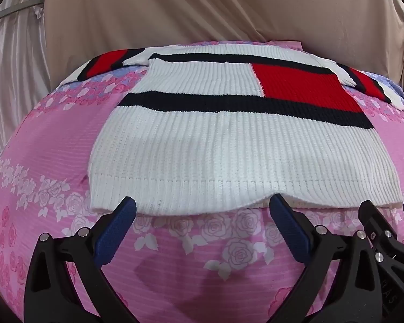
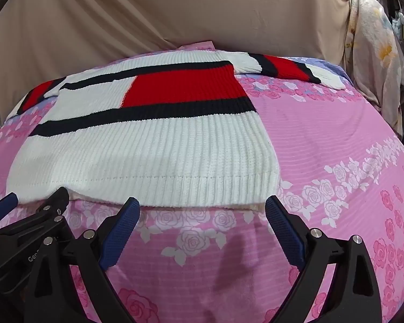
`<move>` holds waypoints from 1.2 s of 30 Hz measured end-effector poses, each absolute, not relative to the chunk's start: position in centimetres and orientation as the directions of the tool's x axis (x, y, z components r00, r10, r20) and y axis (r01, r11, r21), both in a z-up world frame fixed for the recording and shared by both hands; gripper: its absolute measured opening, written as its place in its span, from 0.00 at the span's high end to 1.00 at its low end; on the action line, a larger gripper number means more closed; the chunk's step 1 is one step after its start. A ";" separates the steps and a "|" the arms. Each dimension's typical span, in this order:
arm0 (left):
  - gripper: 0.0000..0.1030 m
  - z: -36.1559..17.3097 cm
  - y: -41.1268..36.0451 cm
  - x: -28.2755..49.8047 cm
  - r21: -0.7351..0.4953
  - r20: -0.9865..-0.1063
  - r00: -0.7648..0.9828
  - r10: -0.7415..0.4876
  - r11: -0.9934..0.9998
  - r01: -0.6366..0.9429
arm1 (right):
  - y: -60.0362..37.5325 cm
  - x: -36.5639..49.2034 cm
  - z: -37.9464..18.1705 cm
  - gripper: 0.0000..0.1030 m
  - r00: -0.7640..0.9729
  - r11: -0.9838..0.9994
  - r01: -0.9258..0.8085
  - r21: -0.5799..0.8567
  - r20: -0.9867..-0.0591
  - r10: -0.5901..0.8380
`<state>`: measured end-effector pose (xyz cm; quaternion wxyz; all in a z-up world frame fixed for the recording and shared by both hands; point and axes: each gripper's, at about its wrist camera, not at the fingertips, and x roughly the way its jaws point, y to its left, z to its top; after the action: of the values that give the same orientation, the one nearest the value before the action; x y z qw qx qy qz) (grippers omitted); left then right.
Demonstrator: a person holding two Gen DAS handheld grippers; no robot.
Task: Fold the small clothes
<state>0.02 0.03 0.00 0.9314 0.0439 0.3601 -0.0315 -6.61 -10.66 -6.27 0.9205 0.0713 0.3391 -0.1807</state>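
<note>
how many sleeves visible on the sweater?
2. On the white ribbed knit sweater, one striped sleeve spreads far left, the other sleeve far right. Both flat on the pink floral sheet.

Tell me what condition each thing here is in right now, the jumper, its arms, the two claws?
Sweater: spread flat on the pink sheet, unfolded, hem nearest the claws.
Left sleeve: stretched outward, not folded in.
Right sleeve: stretched outward, not folded in.
Left claw: open at the hem, gripping nothing.
Right claw: open at the hem, gripping nothing.

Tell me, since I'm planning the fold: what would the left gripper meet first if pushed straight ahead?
The sweater's white ribbed hem. The open left gripper has its fingertips right at that edge, seemingly just short of contact.
</note>
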 end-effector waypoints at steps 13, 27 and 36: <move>0.08 -0.5 -0.2 0.3 0.068 -0.679 0.734 -0.019 0.994 0.088 | -10.4 -6.8 -6.5 0.10 0.705 0.923 0.383 0.012 -0.650 -0.284; 0.08 -0.4 -0.1 0.4 0.069 -0.680 0.733 -0.018 0.994 0.088 | -10.3 -6.7 -6.5 0.10 0.703 0.923 0.385 0.012 -0.651 -0.285; 0.08 -0.3 0.0 0.4 0.070 -0.680 0.733 -0.017 0.994 0.088 | -10.4 -6.7 -6.5 0.10 0.703 0.923 0.386 0.012 -0.652 -0.285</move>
<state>0.43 -0.04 -0.35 0.9295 0.0489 0.3645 -0.0283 -6.68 -10.38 -6.53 0.9198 0.0738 0.3396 -0.1824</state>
